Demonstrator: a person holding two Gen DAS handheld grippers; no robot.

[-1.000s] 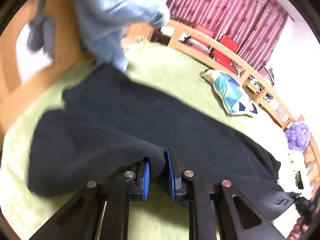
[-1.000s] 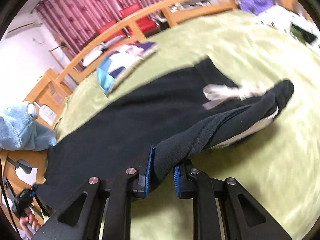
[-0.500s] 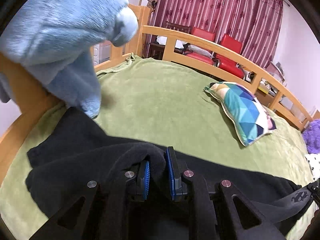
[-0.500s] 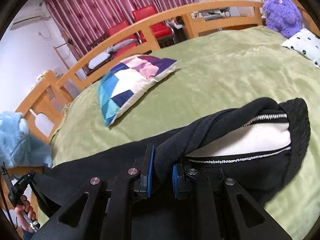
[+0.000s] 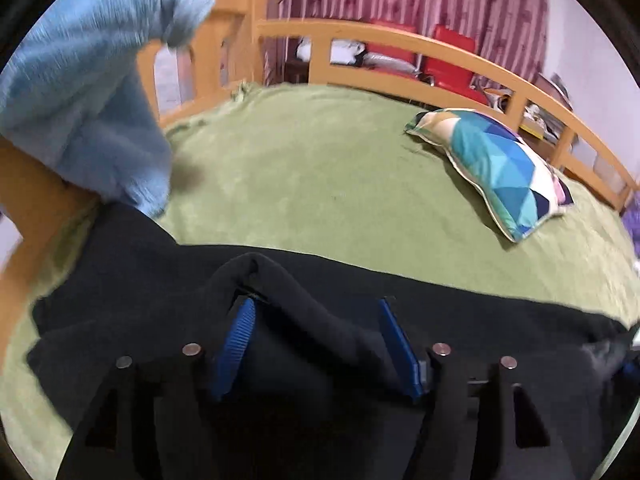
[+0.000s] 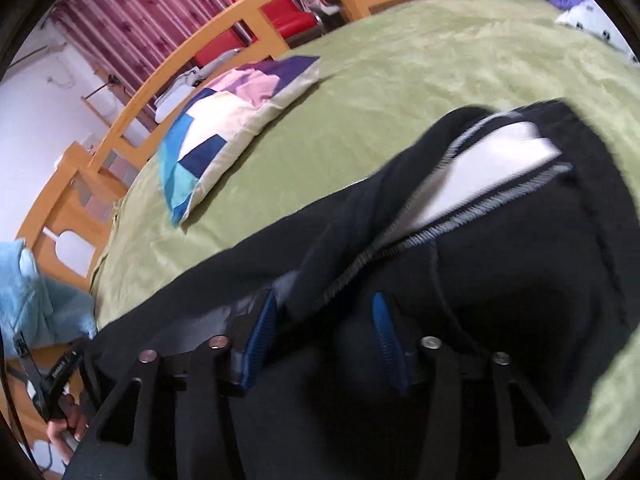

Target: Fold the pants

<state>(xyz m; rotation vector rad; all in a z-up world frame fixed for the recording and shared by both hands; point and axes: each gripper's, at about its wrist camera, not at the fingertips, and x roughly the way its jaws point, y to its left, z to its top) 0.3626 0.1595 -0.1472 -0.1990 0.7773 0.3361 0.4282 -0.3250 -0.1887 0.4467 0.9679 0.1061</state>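
Now both your tools are letting go: the left gripper point(image 5: 316, 344) and the right gripper point(image 6: 324, 340) have their jaws opening, each with a ridge of the black pants point(image 5: 460, 312) loose between the pads, no longer pinched. The pants lie doubled along the near side of the green bedspread point(image 5: 320, 184), waistband point(image 6: 492, 176) to your right. Finish spreading wide before you lift straight back, so neither pad drags the fold askew.
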